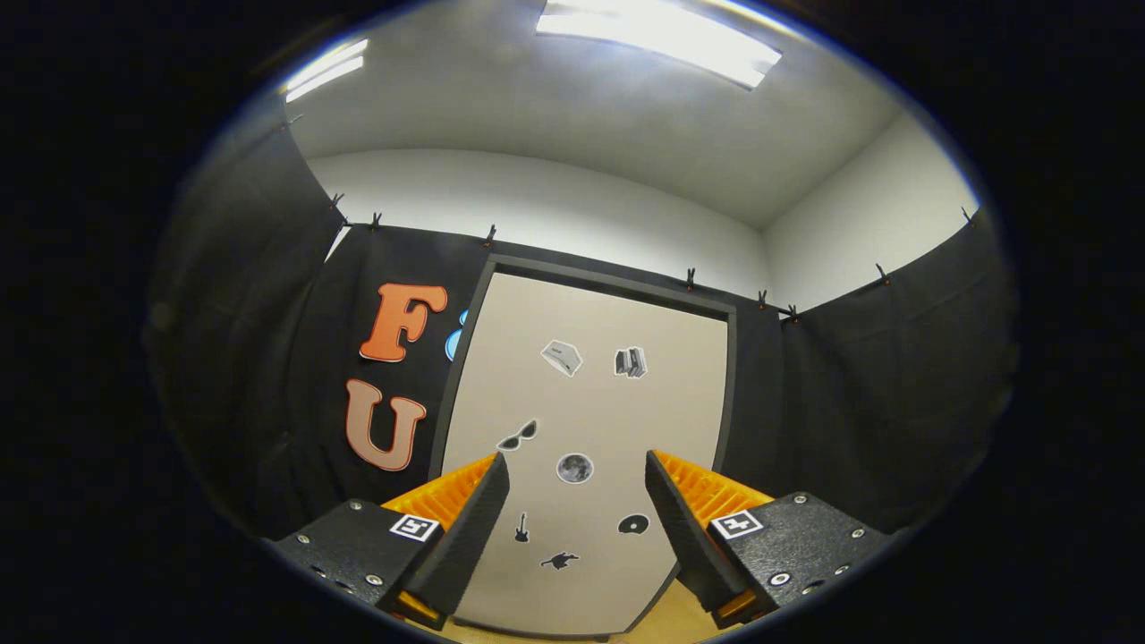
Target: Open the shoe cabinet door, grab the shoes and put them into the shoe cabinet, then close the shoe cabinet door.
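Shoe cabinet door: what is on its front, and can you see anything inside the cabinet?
The beige, dark-framed shoe cabinet door is shut and carries small grey and black stickers. It hides the interior. The open gripper is apart from it, fingers empty.

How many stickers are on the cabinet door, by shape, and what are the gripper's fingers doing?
On the shoe cabinet door, ahead of the open gripper, fingers holding nothing:
Box sticker: 1
Books sticker: 1
Sunglasses sticker: 1
Moon sticker: 1
Guitar sticker: 1
Disc sticker: 1
Dark figure sticker: 1
Total: 7
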Demonstrator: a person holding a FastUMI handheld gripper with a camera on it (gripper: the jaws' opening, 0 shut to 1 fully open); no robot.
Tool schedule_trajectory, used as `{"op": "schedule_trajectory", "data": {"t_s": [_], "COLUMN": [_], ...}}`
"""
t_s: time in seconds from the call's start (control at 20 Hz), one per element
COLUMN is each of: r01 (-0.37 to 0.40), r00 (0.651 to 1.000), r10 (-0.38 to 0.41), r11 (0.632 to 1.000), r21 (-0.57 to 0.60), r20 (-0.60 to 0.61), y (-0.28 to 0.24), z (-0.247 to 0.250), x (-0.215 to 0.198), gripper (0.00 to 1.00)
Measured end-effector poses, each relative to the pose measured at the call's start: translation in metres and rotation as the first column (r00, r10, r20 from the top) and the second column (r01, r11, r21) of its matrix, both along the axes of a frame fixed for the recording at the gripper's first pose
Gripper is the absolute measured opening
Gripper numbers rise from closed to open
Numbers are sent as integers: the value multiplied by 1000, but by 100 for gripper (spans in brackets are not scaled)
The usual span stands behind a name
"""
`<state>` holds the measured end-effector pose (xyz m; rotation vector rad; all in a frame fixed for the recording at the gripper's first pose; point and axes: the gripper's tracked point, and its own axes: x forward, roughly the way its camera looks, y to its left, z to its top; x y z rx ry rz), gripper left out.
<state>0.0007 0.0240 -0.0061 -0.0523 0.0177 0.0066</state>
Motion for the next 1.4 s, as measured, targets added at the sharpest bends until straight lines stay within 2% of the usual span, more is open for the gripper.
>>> {"op": "schedule_trajectory", "data": {"t_s": [0.3,0.7,0.9,1.1,1.4], "r01": [-28,-100,-134,-152,-115], "r00": [999,988,972,941,900], "r10": [29,115,161,195,196], "r11": [998,985,978,974,969], "r21": [49,143,158,170,221], "r20": [-18,-105,-173,-276,-391], "y": [8,58,92,120,142], "z": [-14,-55,-87,-130,-184], "x": [3,22,39,53,76], "gripper": [95,95,95,93,75]}}
